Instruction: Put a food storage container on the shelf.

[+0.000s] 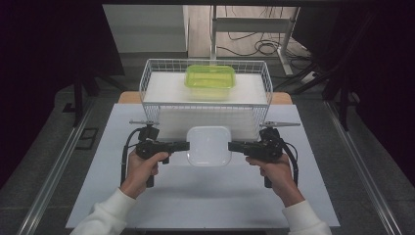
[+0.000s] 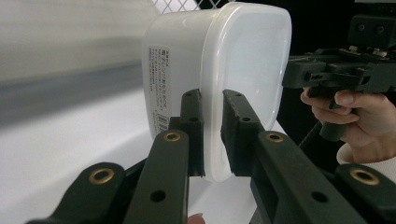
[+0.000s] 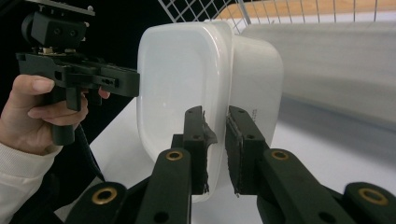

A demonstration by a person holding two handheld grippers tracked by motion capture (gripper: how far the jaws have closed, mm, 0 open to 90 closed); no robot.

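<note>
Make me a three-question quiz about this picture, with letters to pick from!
1. Where is the green-lidded box?
A. in the wire basket
B. on the floor
C. in a hand

2. What colour is the held container?
A. red
B. white
C. blue

3. How is the left hand-held gripper?
A. open, far away
B. lying down
C. shut on the container's rim

Answers: 1 A, it sits inside the wire walls. 2 B, its lid and body look white. 3 C, both jaws pinch the rim, as the right hand-held gripper does opposite.
</note>
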